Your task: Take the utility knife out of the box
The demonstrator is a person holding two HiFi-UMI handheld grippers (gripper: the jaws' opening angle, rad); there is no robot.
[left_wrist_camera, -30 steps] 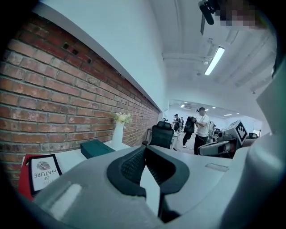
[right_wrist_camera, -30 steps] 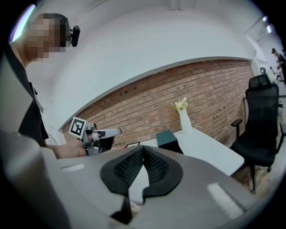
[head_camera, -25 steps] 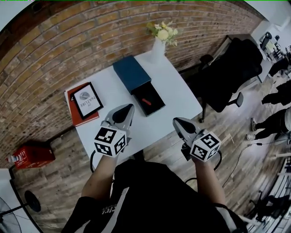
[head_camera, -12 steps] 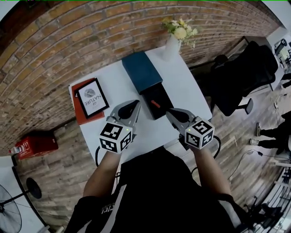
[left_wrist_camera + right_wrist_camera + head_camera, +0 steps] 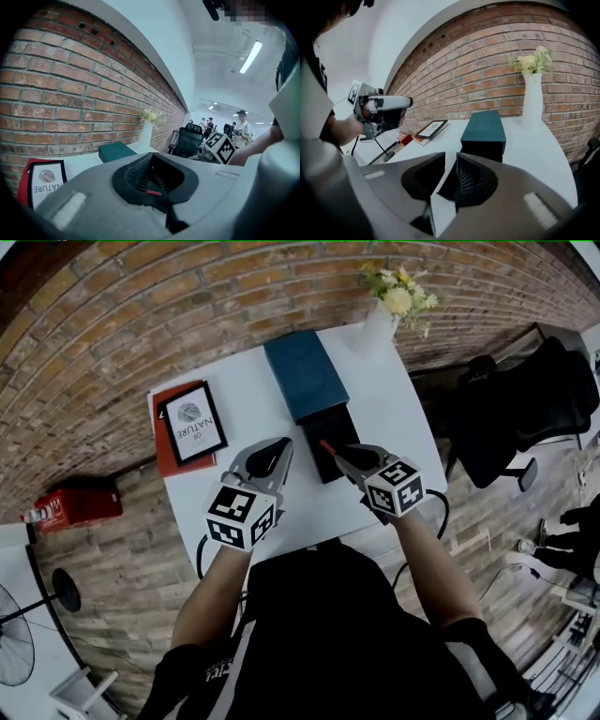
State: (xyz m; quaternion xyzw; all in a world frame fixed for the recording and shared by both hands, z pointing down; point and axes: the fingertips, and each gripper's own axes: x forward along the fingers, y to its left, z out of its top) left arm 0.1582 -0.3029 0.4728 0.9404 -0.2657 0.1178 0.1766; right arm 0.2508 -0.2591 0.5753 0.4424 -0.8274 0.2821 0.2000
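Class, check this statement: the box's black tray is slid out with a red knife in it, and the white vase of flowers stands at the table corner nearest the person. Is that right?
Not quite. The vase stands at the far corner of the table, by the brick wall, not the near one, as the head view shows. The rest holds: the black tray of the box is slid out with the red knife in it.

The head view looks steeply down from above the person (image 5: 328, 634) onto the white worktop (image 5: 384, 418), the brick wall (image 5: 141, 324) on its far side. Each tool view rides low behind its own jaws, near the worktop: the left tool (image 5: 279, 446) faces far-right, the right tool (image 5: 336, 454) far-left. Both share the teal box (image 5: 115, 151), the white vase (image 5: 532, 98) and the wall.
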